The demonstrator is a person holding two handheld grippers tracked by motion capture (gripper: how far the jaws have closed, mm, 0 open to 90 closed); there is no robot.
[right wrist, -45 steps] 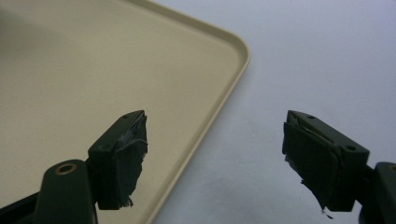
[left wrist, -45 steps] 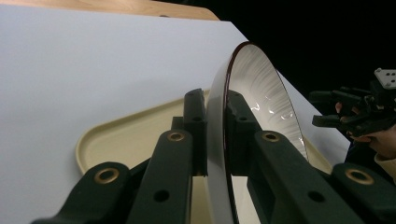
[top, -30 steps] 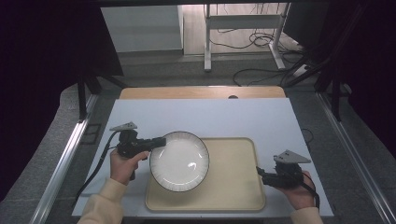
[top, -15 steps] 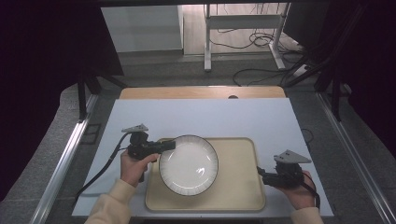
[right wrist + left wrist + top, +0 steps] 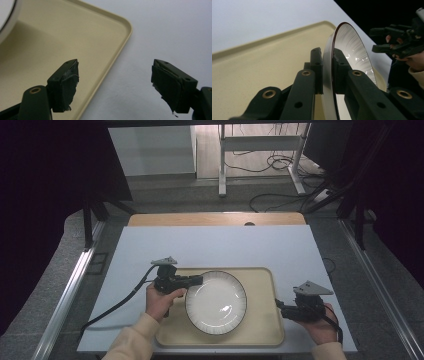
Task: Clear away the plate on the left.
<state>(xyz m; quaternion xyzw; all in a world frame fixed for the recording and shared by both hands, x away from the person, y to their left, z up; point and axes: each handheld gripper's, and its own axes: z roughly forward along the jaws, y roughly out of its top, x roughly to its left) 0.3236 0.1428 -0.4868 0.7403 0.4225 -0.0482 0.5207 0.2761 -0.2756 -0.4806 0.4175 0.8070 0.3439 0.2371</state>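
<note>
The round white ceramic plate with a dark rim and fine ribbed lines around its border (image 5: 216,302) sits over the beige rectangular plastic tray with rounded corners (image 5: 260,325), filling the tray's left and middle part; its left edge reaches the tray's left rim. Whether the plate rests flat on the tray or is lifted a little off it, I cannot tell from above. The left gripper (image 5: 196,280), black with a grey three-cornered plate on top, comes at the plate from the tray's left side, and its jaws are pinched on the plate's left rim. In the left gripper view the two black jaws close on either side of the thin rim of the plate (image 5: 352,50), one pad on the underside, one on the ribbed inner face, with the tray (image 5: 262,65) lying behind. The person's left hand (image 5: 161,301), in a pale yellow sleeve, wraps the handle just off the tray's left edge, and a black cable trails away from it across the pale blue table top (image 5: 215,245).

The right gripper (image 5: 278,304) hovers at the tray's right edge, held by the right hand (image 5: 320,324). In the right gripper view its jaws stand spread wide apart with nothing between them, one over the tray's corner (image 5: 75,45) and one over the bare table (image 5: 162,32).
</note>
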